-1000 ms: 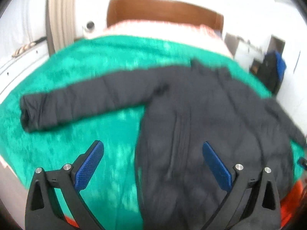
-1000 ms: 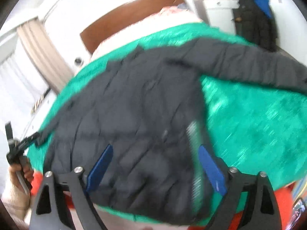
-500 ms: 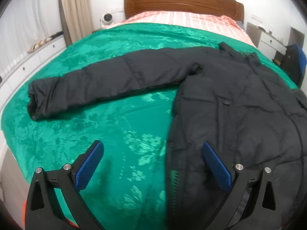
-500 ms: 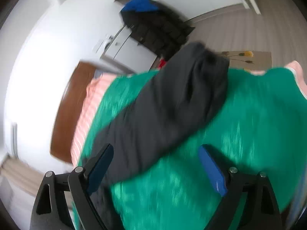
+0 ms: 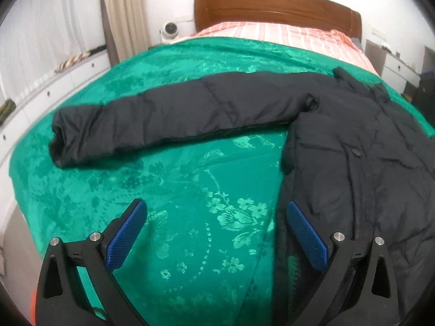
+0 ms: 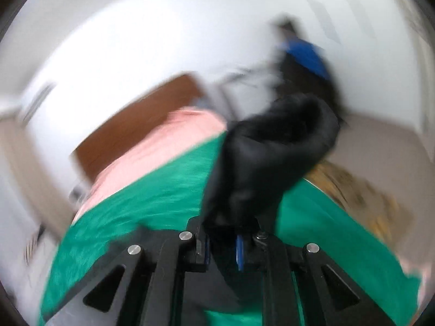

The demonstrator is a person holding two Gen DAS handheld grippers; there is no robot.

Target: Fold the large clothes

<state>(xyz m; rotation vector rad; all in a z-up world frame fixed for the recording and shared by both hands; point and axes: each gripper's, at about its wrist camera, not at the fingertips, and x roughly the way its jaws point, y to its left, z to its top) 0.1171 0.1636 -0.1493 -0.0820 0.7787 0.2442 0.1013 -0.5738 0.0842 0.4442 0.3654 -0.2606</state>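
Black jacket [image 5: 353,146] lies flat on the green bedspread [image 5: 190,217], 1 sleeve [image 5: 168,119] stretched toward frame left, ready for folding. Left gripper [image 5: 214,233] hovers with jaws released; right gripper [image 6: 223,247] jaws clenched on the other sleeve [image 6: 274,149], probably to fold it in.

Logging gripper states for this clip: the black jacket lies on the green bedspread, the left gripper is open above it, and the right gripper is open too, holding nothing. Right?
Not quite. The right gripper is shut on the jacket sleeve, as the right wrist view shows despite its blur. The rest stands: the black jacket lies on the green bedspread, and the left gripper is open.
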